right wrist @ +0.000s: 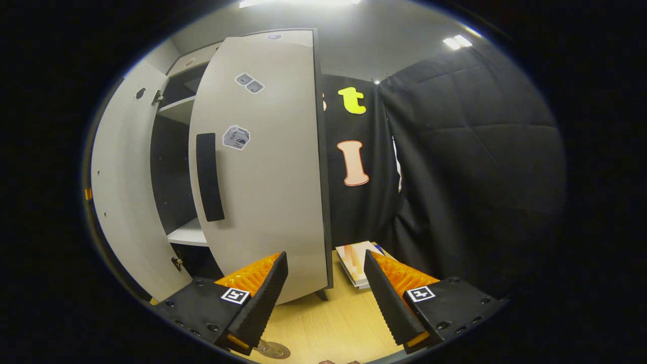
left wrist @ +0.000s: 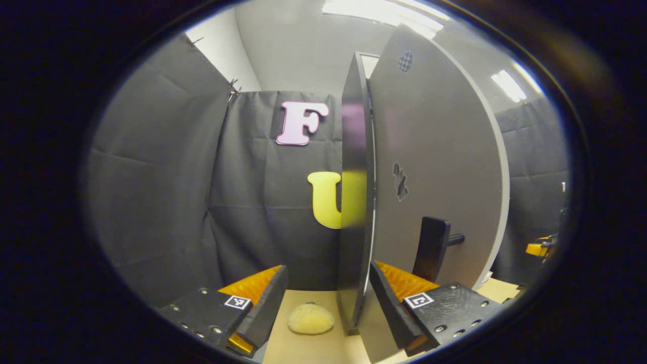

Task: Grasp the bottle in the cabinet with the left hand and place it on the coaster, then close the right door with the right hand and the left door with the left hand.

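Two pale grey cabinet doors stand ajar: the left gripper (left wrist: 323,303), fingers spread and empty, straddles the upright dark edge of the left door (left wrist: 354,202), while the right gripper (right wrist: 323,298), also spread, sits just below the right door (right wrist: 263,167).

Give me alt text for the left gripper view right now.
The open left gripper faces the edge of a cabinet door, which stands between its fingers. The door's pale face carries a dark handle to the right. A yellowish fuzzy lump lies on the wooden table below.
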Action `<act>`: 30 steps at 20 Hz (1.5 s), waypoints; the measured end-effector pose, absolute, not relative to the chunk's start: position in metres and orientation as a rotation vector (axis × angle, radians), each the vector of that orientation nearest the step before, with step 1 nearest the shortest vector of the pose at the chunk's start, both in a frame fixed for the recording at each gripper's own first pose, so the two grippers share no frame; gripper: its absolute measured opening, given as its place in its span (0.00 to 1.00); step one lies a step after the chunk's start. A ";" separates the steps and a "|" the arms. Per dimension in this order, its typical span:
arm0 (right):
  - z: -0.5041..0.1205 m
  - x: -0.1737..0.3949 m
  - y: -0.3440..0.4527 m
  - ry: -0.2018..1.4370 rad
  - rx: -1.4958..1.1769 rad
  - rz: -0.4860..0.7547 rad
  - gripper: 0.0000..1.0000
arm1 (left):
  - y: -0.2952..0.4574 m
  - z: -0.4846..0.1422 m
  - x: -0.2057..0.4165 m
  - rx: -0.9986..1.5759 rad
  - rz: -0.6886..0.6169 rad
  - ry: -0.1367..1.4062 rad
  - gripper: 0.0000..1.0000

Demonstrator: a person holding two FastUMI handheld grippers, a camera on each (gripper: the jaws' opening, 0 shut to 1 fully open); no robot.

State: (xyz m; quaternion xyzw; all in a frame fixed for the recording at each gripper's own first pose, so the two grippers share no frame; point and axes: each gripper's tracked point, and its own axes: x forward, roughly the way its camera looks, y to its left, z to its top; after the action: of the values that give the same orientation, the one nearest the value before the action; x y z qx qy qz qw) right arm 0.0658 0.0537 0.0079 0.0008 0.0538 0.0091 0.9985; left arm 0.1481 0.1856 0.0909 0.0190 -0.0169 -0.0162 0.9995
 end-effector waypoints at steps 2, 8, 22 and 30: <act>0.006 0.068 0.047 0.118 0.001 0.012 0.96 | 0.178 0.092 0.150 0.050 -0.038 -0.028 0.94; 0.005 0.081 0.035 0.122 -0.056 0.024 0.97 | 0.149 0.092 0.143 0.069 0.021 -0.013 0.94; -0.002 0.117 -0.033 0.156 -0.055 0.108 0.97 | 0.032 0.088 0.151 0.082 0.147 -0.060 1.00; 0.009 0.128 -0.048 0.108 -0.025 0.186 0.96 | -0.025 0.090 0.115 0.096 0.173 -0.074 1.00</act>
State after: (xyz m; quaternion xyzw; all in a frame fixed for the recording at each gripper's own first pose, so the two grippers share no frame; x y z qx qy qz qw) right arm 0.1283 -0.0476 0.0095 -0.0124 0.0537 0.0930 0.9941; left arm 0.1150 -0.0248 0.0898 0.0479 -0.0370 0.0864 0.9944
